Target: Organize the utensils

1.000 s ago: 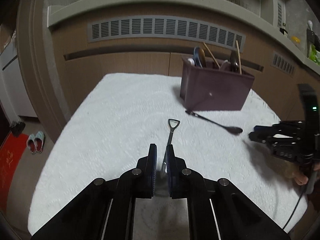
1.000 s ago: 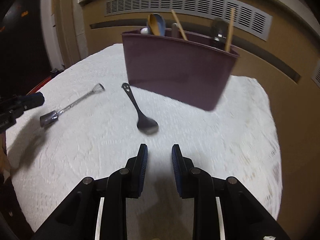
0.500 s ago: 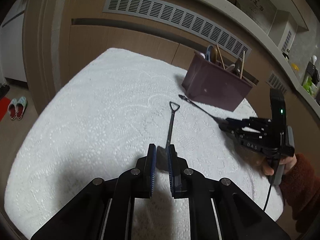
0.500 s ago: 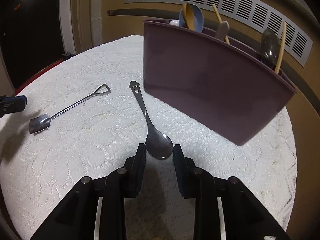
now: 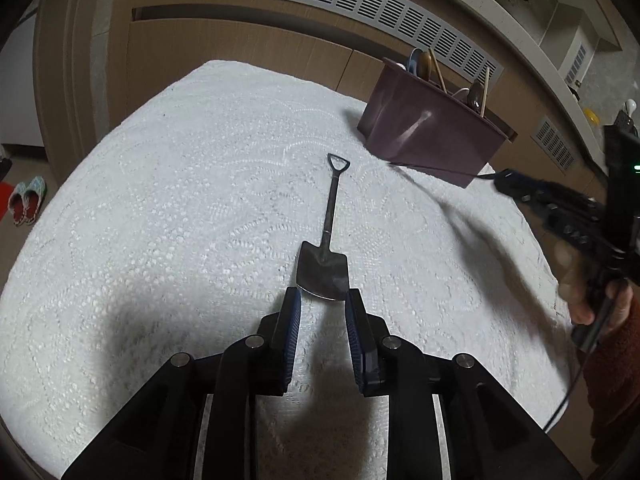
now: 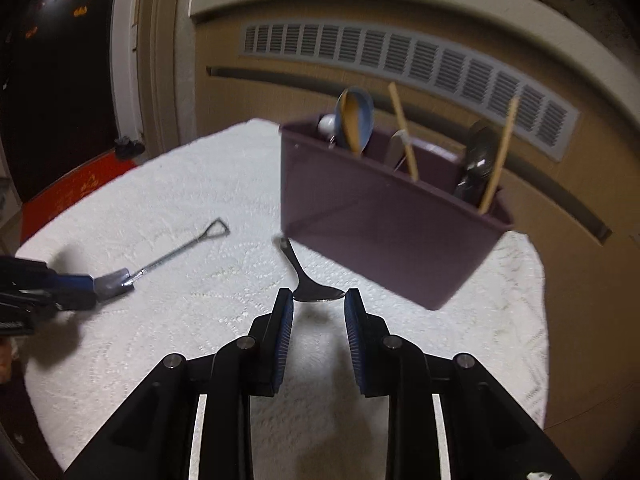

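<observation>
A shovel-shaped metal spoon [image 5: 326,248] lies on the white tablecloth, its blade just ahead of my open left gripper [image 5: 320,300]; it also shows in the right wrist view [image 6: 168,258]. A dark metal spoon [image 6: 308,280] has its bowl between the fingertips of my right gripper [image 6: 319,300], its handle pointing at the maroon utensil holder [image 6: 384,216]. The jaws stand wide with the bowl spanning them; I cannot tell whether they grip it. The holder [image 5: 428,136] stands at the far right of the table with several spoons and chopsticks upright in it.
The round table [image 5: 160,200] has a white lace cloth. Wooden cabinets with a vent grille [image 5: 360,4] stand close behind it. Slippers [image 5: 26,200] lie on the floor at left. The right gripper and hand [image 5: 580,224] show at the table's right edge.
My left gripper has opened and drawn back, leaving the shovel spoon flat on the cloth. My right gripper has closed in on the dark spoon, so that its bowl is now between the fingertips.
</observation>
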`<action>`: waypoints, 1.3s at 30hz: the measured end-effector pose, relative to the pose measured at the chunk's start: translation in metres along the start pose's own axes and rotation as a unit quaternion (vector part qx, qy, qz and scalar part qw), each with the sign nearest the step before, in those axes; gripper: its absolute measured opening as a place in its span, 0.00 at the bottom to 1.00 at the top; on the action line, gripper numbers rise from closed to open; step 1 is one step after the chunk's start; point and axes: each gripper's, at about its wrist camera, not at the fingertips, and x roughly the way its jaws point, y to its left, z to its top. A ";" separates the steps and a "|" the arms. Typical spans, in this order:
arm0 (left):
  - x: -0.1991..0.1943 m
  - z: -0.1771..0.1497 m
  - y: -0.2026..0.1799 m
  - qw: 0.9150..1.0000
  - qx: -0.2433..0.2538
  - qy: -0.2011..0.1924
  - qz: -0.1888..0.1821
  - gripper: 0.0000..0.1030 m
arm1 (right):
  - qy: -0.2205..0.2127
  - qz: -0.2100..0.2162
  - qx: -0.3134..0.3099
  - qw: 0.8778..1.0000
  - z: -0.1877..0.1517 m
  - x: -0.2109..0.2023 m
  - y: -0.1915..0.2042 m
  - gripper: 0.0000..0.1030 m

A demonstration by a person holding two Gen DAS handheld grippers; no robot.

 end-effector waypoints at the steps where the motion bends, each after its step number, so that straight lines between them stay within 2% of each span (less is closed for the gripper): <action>1: 0.000 0.000 -0.001 1.000 0.002 -0.001 0.000 0.25 | -0.005 -0.005 0.001 1.000 0.002 -0.007 0.000 0.22; 2: 0.000 0.000 -0.002 1.000 0.005 -0.001 0.000 0.29 | -0.013 -0.012 0.006 1.000 0.005 -0.017 -0.001 0.19; 3: 0.000 -0.001 -0.003 1.000 0.007 0.000 -0.003 0.33 | -0.017 -0.016 0.010 1.000 0.001 -0.030 -0.008 0.01; 5: 0.000 -0.002 -0.006 1.000 0.013 -0.002 -0.005 0.37 | -0.020 -0.018 0.021 0.999 0.006 -0.043 -0.013 0.02; 8: 0.001 -0.002 -0.006 1.000 0.012 0.000 -0.006 0.37 | -0.022 -0.028 0.020 0.999 0.007 -0.056 -0.020 0.02; 12: 0.000 0.001 -0.001 1.000 -0.001 0.005 -0.017 0.37 | 0.019 -0.019 0.040 0.999 0.000 -0.051 -0.033 0.03; 15: -0.011 0.006 0.001 1.000 0.003 -0.021 -0.018 0.37 | 0.048 0.020 0.113 0.992 -0.022 -0.042 -0.057 0.06; 17: -0.017 0.015 0.000 0.999 0.018 -0.041 -0.015 0.37 | 0.067 0.044 0.181 0.980 -0.040 -0.030 -0.074 0.07; 19: -0.015 0.026 -0.001 0.999 0.027 -0.038 -0.021 0.37 | 0.078 0.048 0.214 0.972 -0.048 -0.019 -0.081 0.09; 23: -0.014 0.037 -0.001 0.999 0.028 -0.036 -0.026 0.37 | 0.078 0.034 0.199 0.976 -0.026 0.016 -0.078 0.09; 26: -0.020 0.037 0.004 0.998 0.029 -0.044 -0.021 0.37 | 0.098 0.033 0.198 0.975 -0.006 0.060 -0.081 0.09; 27: -0.021 0.037 0.007 0.998 0.028 -0.043 -0.020 0.37 | 0.112 0.035 0.201 0.972 -0.004 0.076 -0.082 0.09; 29: -0.022 0.037 0.016 0.999 0.024 -0.039 -0.013 0.37 | 0.134 0.067 0.213 0.965 -0.006 0.093 -0.082 0.11; 31: -0.020 0.039 0.026 0.999 0.016 -0.037 -0.008 0.37 | 0.133 0.087 0.203 0.966 -0.009 0.088 -0.076 0.12; 33: -0.016 0.042 0.033 0.999 0.006 -0.033 -0.007 0.37 | 0.149 0.143 0.185 0.961 -0.016 0.080 -0.066 0.13; 34: -0.015 0.043 0.037 0.999 0.000 -0.033 -0.010 0.37 | 0.159 0.164 0.164 0.960 -0.023 0.071 -0.057 0.13; 35: -0.014 0.044 0.037 0.999 -0.004 -0.033 -0.014 0.37 | 0.162 0.165 0.131 0.964 -0.030 0.058 -0.047 0.13; 37: -0.013 0.045 0.038 0.999 -0.007 -0.036 -0.022 0.37 | 0.169 0.130 0.066 0.975 -0.041 0.036 -0.032 0.13; 39: -0.012 0.046 0.035 0.999 -0.006 -0.035 -0.028 0.37 | 0.149 0.072 0.025 0.986 -0.050 0.007 -0.024 0.13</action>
